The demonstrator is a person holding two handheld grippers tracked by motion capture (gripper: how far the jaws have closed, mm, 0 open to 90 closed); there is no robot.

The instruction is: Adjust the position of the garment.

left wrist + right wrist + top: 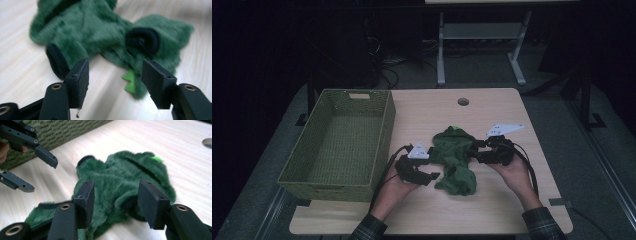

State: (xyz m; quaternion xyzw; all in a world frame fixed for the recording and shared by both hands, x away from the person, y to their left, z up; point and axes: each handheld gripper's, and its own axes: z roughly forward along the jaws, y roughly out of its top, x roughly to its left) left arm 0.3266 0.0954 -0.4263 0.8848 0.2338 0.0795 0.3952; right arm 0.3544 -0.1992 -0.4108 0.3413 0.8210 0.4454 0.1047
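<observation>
A fuzzy dark green garment (454, 155) with black cuffs (142, 41) lies crumpled at the middle of the wooden table (492, 205). My left gripper (434, 167) is at its left edge, open. In the left gripper view the left gripper (115, 75) has bare table between its jaws and the garment (100, 32) just ahead, with a light green scrap (130, 81) near the right jaw. My right gripper (473, 150) is at the garment's right side. In the right gripper view the right gripper (116, 195) is open, its jaws straddling the pile (120, 175) without pressing it.
An empty green woven basket (384, 125) stands at the table's left side, close behind the left gripper (42, 175) in the right gripper view. A round cable hole (463, 101) sits near the far edge. A desk frame (441, 55) stands on the floor beyond.
</observation>
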